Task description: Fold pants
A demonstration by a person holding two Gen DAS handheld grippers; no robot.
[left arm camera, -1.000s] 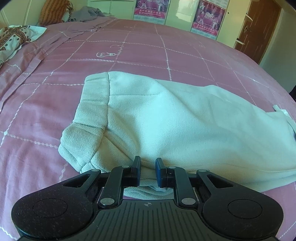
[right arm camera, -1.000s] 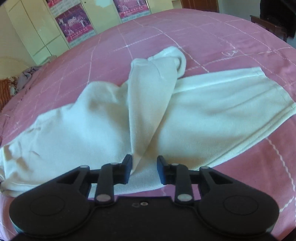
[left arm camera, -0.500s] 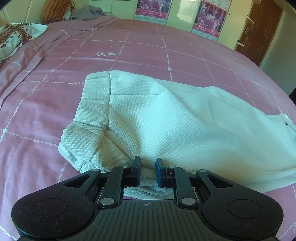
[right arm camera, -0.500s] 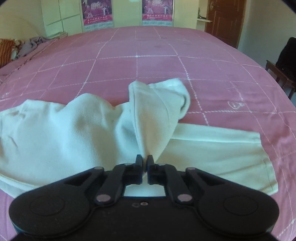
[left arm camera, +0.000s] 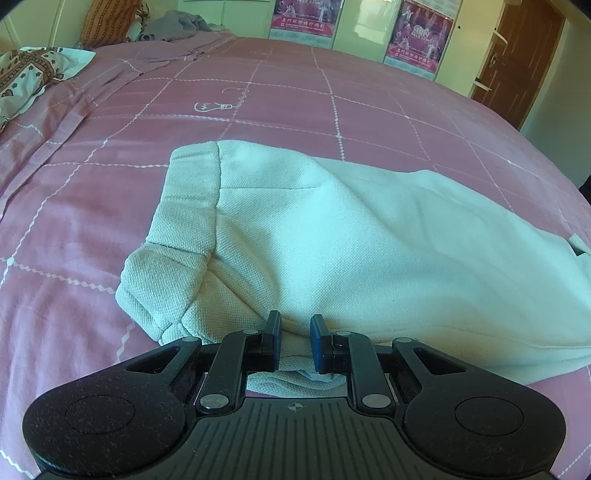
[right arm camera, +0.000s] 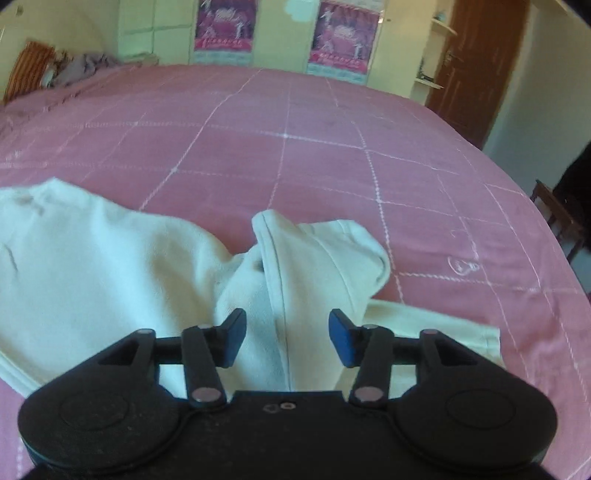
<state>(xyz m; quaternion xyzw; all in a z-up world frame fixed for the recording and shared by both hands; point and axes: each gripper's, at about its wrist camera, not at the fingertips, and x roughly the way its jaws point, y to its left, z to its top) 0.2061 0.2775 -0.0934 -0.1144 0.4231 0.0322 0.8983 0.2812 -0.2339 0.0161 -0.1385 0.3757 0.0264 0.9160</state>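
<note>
Pale cream pants (left arm camera: 369, 240) lie on the pink checked bedspread (left arm camera: 258, 96), waistband to the left in the left wrist view. My left gripper (left arm camera: 295, 326) is shut on a fold of the waist fabric at the near edge. In the right wrist view the pants (right arm camera: 92, 277) stretch to the left, and one leg end (right arm camera: 325, 258) is folded back over the other leg. My right gripper (right arm camera: 286, 326) hovers over that folded leg with its jaws opening; the cloth lies under the gap and the pads do not press on it.
A patterned pillow (left arm camera: 29, 77) and a heap of grey clothes (left arm camera: 173, 26) sit at the bed's far left. Wardrobe doors with posters (right arm camera: 340, 40) and a brown door (right arm camera: 476, 66) stand behind. A dark chair (right arm camera: 557, 218) is at the right edge.
My right gripper closed on the folded leg, then opened, rolling level and pulling back a little; the leg end now lies loose. The left gripper and its hold are unchanged.
</note>
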